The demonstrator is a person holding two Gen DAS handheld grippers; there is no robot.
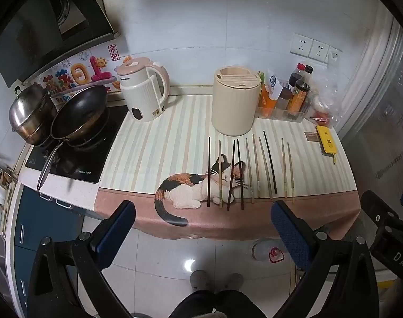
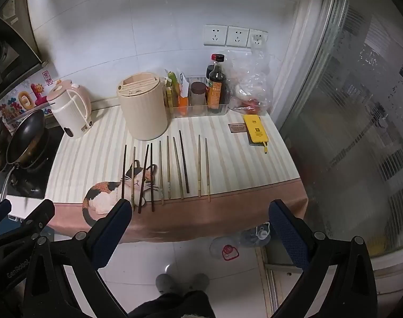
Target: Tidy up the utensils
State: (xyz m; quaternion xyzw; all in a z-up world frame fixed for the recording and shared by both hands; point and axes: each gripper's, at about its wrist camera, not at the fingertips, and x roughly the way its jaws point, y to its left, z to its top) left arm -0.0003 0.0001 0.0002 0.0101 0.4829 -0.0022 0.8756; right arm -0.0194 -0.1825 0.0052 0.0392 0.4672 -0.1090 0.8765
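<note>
While both my grippers hang back off the counter edge, nothing is picked up yet. Left gripper (image 1: 202, 213) spread wide, empty; right gripper (image 2: 200, 213) spread wide too, nothing between the pads.

Chopsticks (image 1: 250, 171) lie in a loose row on the cat mat (image 1: 175, 143), tips pointing toward the wall, thick ends near the front edge. I count ten, dark and pale mixed: dark one (image 1: 209, 171) far left of the row, another long dark one (image 1: 270, 165) among the pale ones. Some sit close as pairs, not all matched. Beige utensil holder (image 1: 236, 100) stands upright just behind the row, slots in its top showing.

My guess at the step: reach in, grab the first stick. Doing it well, I think:
- take an end stick, less crowding from neighbours
- come down steep, pads straddling one stick only, near its thick end
- close fully before lifting; thin sticks roll
- tilt upright, aim for a holder slot

Risk: nudging the neighbouring stick, or knocking the kettle (image 1: 143, 90) on the left.

Yellow phone (image 2: 255, 129) on the right, well apart, leave it.
</note>
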